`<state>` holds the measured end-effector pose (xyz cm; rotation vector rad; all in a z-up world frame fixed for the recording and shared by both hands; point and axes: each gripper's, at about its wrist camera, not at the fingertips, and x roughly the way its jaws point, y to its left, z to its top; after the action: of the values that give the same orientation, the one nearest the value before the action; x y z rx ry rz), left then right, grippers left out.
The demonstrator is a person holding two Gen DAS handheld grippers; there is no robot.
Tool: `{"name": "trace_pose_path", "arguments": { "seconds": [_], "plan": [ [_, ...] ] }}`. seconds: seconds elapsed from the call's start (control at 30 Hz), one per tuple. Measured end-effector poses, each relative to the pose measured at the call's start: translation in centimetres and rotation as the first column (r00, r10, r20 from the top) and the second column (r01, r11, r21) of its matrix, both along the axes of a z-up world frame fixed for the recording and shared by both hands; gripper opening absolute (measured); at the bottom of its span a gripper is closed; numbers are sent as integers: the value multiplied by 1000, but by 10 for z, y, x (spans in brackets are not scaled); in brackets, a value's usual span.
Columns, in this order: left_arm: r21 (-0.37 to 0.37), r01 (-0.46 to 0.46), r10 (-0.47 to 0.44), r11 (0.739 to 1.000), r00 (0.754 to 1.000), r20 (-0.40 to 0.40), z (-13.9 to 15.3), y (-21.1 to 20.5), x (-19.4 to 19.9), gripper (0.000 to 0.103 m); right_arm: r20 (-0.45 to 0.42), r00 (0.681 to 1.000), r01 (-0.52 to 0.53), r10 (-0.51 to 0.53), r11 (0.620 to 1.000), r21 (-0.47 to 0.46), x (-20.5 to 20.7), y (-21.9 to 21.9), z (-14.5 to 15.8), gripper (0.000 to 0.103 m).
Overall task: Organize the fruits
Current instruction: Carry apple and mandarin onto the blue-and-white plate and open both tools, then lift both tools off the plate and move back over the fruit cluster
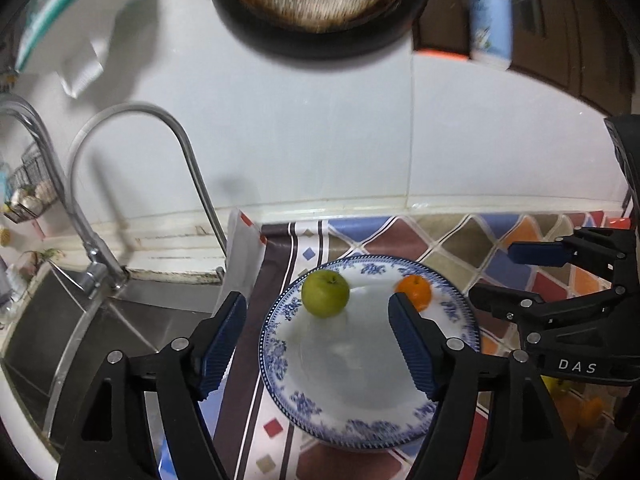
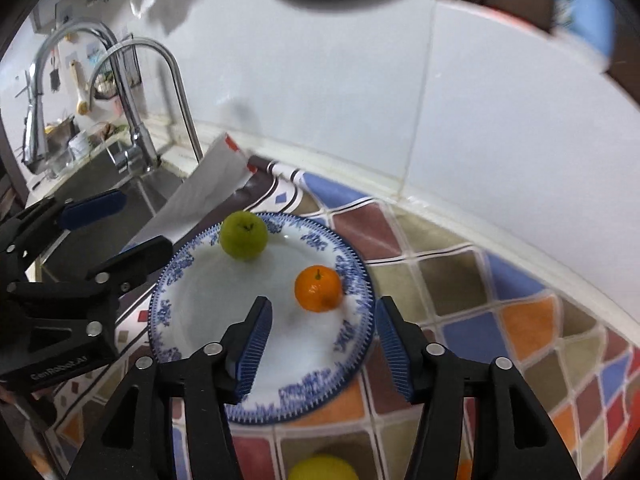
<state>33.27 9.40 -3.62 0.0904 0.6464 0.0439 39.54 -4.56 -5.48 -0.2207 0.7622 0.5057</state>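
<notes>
The green apple [image 1: 325, 293] and the orange [image 2: 319, 289] both sit on the blue-patterned plate [image 1: 360, 432], apart from each other: the apple toward the plate's sink-side far rim, the orange toward its opposite far rim. Each rests free; nothing touches either fruit. A yellow fruit [image 2: 323, 468] lies off the plate, on the near side of it, on the patterned cloth [image 2: 500, 320].

Judgement: two fruits are placed and the yellow one remains, so your step in hand is clearing away from the plate and going for the next piece. Lift straight off the plate before swinging, so that no finger brushes the apple or the orange and rolls it toward the rim. The orange sits close to the rim; give it the wider berth. Approach the yellow fruit from above with the fingers set wider than the fruit, and close on its broadest part.

Your left gripper [image 1: 316, 344] hangs over the plate's sink side, fingers well apart and empty; the apple is beyond the tips, not between the pads. Your right gripper [image 2: 323, 346] hangs over the plate's near rim, fingers moderately apart and empty; the orange lies just beyond the tips, untouched.

The sink [image 1: 80, 320] and tap [image 1: 132, 184] stand beside the plate.
</notes>
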Motion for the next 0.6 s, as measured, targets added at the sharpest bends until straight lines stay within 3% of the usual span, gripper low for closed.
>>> {"name": "trace_pose_path", "arguments": {
  "seconds": [0.33,0.6],
  "plan": [
    [25,22,-24,999,993,119,40,-28,-76,88,183,973,135,-143,989,57,-87,-49,42,70],
    [29,68,-72,997,982,173,52,-55,-120,93,246,945,195,-214,976,101,-143,-76,58,71]
  ]
}}
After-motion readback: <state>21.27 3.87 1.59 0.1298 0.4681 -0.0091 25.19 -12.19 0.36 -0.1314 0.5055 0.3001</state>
